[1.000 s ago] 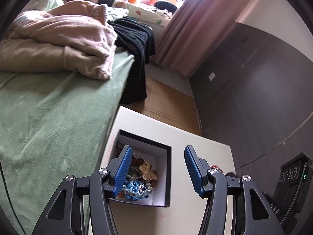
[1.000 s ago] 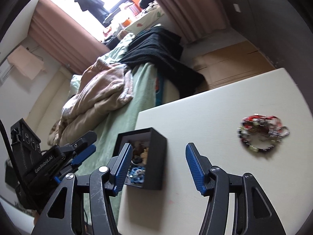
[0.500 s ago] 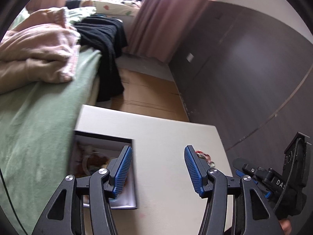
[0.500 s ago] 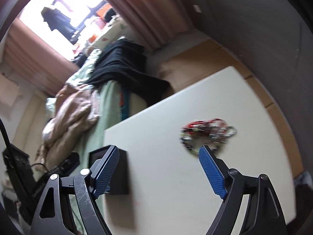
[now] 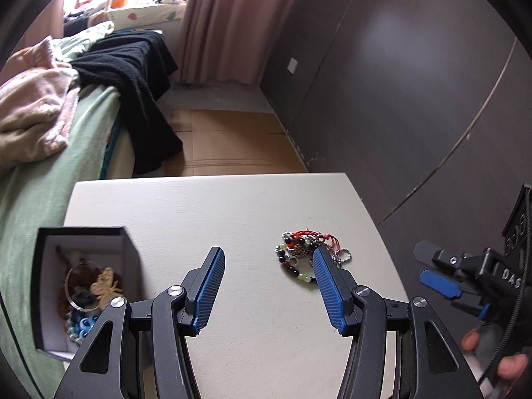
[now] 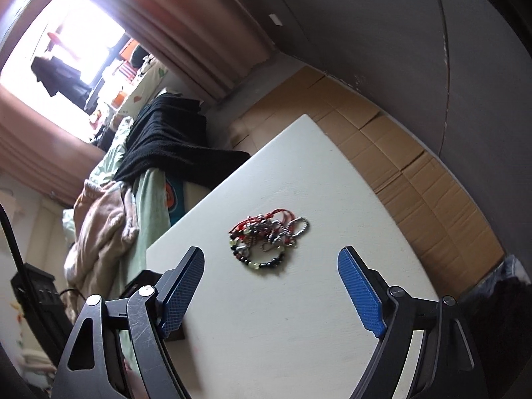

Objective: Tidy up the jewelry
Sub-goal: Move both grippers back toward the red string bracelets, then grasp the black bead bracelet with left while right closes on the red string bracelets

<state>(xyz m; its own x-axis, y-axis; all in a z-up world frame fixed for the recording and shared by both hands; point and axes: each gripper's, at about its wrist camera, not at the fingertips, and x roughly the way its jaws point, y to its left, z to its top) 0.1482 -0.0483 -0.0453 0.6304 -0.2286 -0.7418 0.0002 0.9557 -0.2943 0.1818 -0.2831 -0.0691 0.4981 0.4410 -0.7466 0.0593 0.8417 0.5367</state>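
A tangle of jewelry (image 5: 301,253) with red cord, dark and pale beads and silver chain lies on the white table (image 5: 232,209); it also shows in the right wrist view (image 6: 266,237). A black open box (image 5: 84,279) with a white lining holds several pieces at the table's left edge. My left gripper (image 5: 266,287) is open and empty above the table, its right finger just beside the tangle. My right gripper (image 6: 271,287) is wide open and empty, short of the tangle. The right gripper also shows in the left wrist view (image 5: 442,282).
A bed with a green sheet (image 5: 40,179), a pink blanket (image 5: 30,106) and a black garment (image 5: 136,76) runs along the table's left side. Cardboard (image 5: 229,143) covers the floor beyond the table. A dark wall (image 5: 399,83) stands on the right.
Both grippers have swung right, from the box toward the jewelry tangle. The right gripper's jaws have opened wider. The tangle now lies closer to both.
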